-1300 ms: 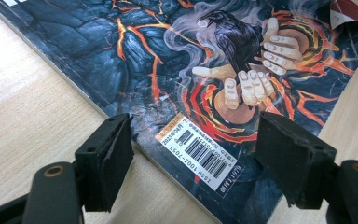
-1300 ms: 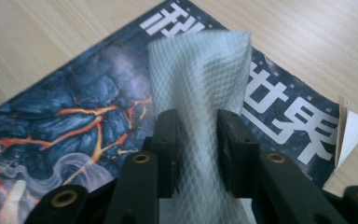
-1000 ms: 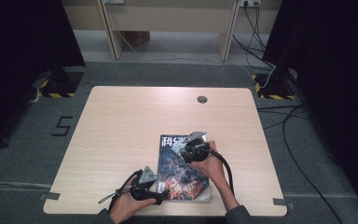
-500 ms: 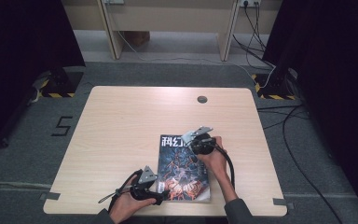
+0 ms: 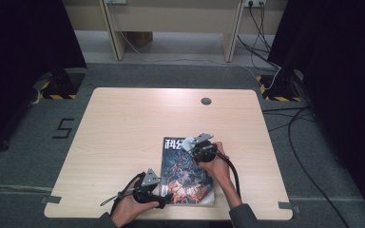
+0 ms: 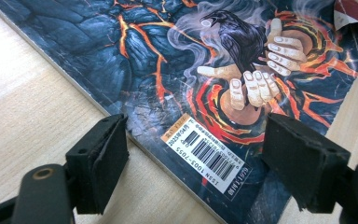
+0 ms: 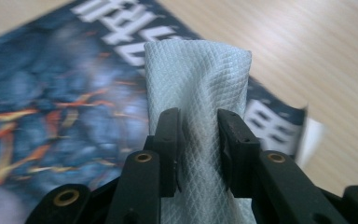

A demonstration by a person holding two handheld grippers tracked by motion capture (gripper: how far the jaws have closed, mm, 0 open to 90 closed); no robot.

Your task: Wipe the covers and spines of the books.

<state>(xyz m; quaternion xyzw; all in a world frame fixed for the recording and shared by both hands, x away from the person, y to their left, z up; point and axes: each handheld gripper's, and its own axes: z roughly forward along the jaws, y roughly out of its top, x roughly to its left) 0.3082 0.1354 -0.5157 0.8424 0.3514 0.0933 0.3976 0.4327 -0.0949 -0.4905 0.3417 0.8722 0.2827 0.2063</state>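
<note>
The light wooden desk [image 5: 123, 142] carries a dark illustrated magazine [image 5: 185, 173] near its front edge. The right gripper [image 7: 198, 135], over the magazine's upper part, has its fingers clamped on a folded white cloth [image 7: 196, 79], having just been closing. The left gripper [image 6: 196, 158] straddles the magazine's barcode corner, fingers apart.

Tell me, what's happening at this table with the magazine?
A person sits at a wooden table with a gripper in each hand, working on a magazine that lies flat near the front edge. The right gripper pinches a folded pale cloth and holds it over the cover's top end; its fingers have just been closing on it. The left gripper stands open at the magazine's lower corner, by the barcode.
</note>
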